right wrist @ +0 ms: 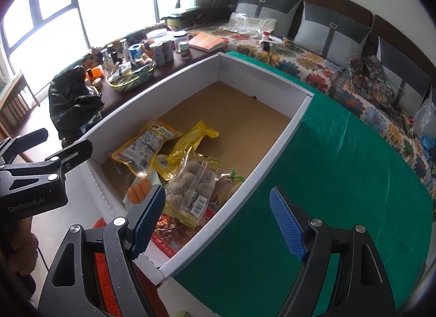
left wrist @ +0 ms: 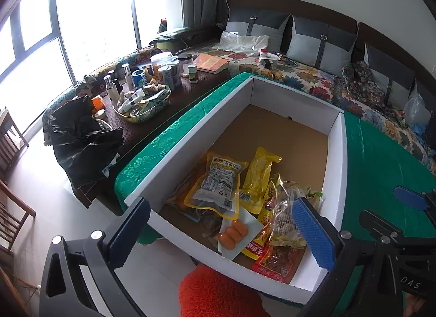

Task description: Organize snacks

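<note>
A: What surface carried the work, and what room was it?

B: A green cloth (right wrist: 340,158) covered the table, and a white box (left wrist: 336,137) with a brown cardboard floor sat on it. Behind ran a bench with a floral cover (left wrist: 297,77) and grey cushions (left wrist: 318,44). A dark side table (left wrist: 152,123) by the window held bottles, cans, a book (left wrist: 211,63) and a black bag (left wrist: 79,142).

A: Where were the snacks?

B: All lay in the box's near end: a yellow-edged packet (left wrist: 215,183) with its label side up, a yellow pouch (left wrist: 256,178), a clear pack of round pieces (right wrist: 188,183), small orange sausages (left wrist: 233,233) on a white sheet and a red packet (left wrist: 280,262).

A: Gripper states?

B: The left gripper (left wrist: 220,232) stood wide, nothing between its blue pads, above the box's near end. The right gripper (right wrist: 218,221) stood wide and unloaded, straddling the box's right wall.

A: Legible writing?

B: "GenRobot.AI" on the left gripper body in the right view; "DAS" on the right gripper in the left view. Packet print included barcodes; other text was too small to read.
</note>
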